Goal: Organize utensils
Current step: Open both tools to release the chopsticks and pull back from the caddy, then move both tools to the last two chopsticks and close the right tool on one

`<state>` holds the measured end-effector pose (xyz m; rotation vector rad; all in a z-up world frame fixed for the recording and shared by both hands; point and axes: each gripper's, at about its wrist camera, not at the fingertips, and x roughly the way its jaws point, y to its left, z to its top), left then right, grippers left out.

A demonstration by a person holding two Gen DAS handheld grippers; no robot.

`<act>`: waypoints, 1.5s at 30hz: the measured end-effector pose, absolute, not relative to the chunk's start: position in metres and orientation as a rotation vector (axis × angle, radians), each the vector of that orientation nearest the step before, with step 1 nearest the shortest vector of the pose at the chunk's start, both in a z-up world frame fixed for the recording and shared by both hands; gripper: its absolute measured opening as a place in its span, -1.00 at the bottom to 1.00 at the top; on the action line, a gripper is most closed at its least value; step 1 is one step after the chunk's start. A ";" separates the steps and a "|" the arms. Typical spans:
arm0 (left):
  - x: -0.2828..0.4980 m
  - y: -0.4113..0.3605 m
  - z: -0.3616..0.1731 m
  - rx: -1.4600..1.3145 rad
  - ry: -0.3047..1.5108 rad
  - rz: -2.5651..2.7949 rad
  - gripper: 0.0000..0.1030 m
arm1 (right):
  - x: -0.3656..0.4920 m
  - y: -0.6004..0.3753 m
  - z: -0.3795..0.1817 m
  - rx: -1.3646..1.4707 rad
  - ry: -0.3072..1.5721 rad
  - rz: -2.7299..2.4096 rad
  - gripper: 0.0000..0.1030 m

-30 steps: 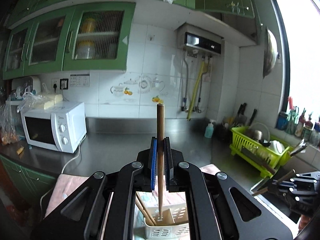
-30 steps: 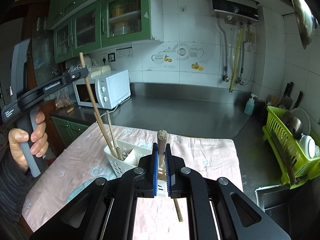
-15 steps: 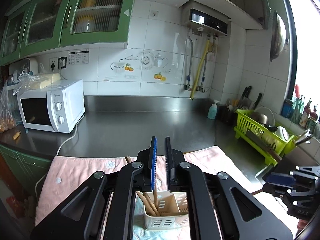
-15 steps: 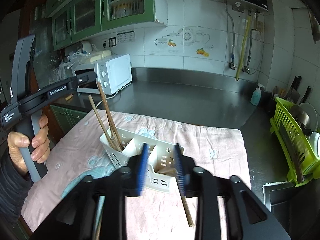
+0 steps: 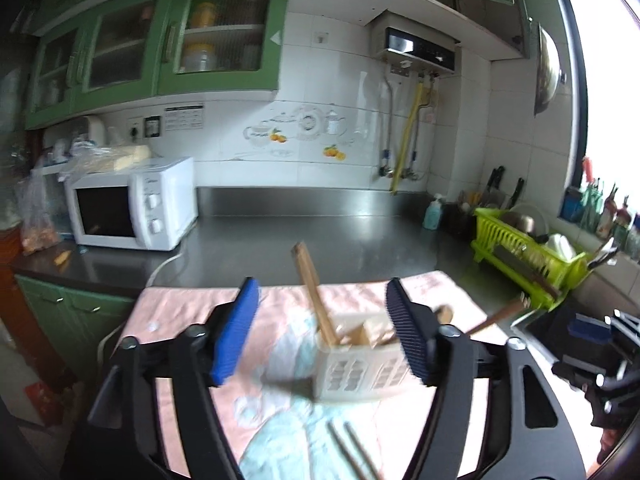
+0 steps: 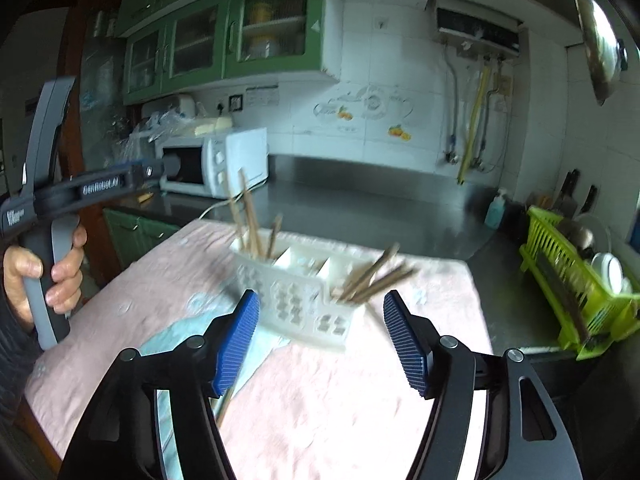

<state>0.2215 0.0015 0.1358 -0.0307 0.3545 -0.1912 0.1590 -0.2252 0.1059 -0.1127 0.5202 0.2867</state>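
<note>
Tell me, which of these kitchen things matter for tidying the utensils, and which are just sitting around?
Part of the job:
white caddy
chopsticks standing in it
loose chopsticks on the pink cloth
left gripper, open
right gripper, open

Just lying about:
microwave
green dish rack
soap bottle

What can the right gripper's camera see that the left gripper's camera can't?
Only the right wrist view shows the person's hand holding the left gripper's handle, and all three compartments of the white caddy.

Only the left wrist view shows loose chopsticks lying on the cloth in front of the caddy, and the bright window.

Both show the caddy holding wooden utensils, the pink cloth, the microwave and the green dish rack.
</note>
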 end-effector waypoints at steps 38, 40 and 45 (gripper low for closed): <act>0.119 0.062 0.006 -0.056 0.564 -0.005 0.90 | 0.146 -0.136 -0.072 -0.065 0.942 0.347 -0.86; 0.119 0.056 0.000 -0.047 0.581 -0.019 0.90 | 0.146 -0.139 -0.072 -0.060 0.943 0.349 -0.87; 0.116 0.034 -0.017 -0.026 0.634 -0.060 0.90 | 0.143 -0.152 -0.071 -0.039 0.937 0.339 -0.87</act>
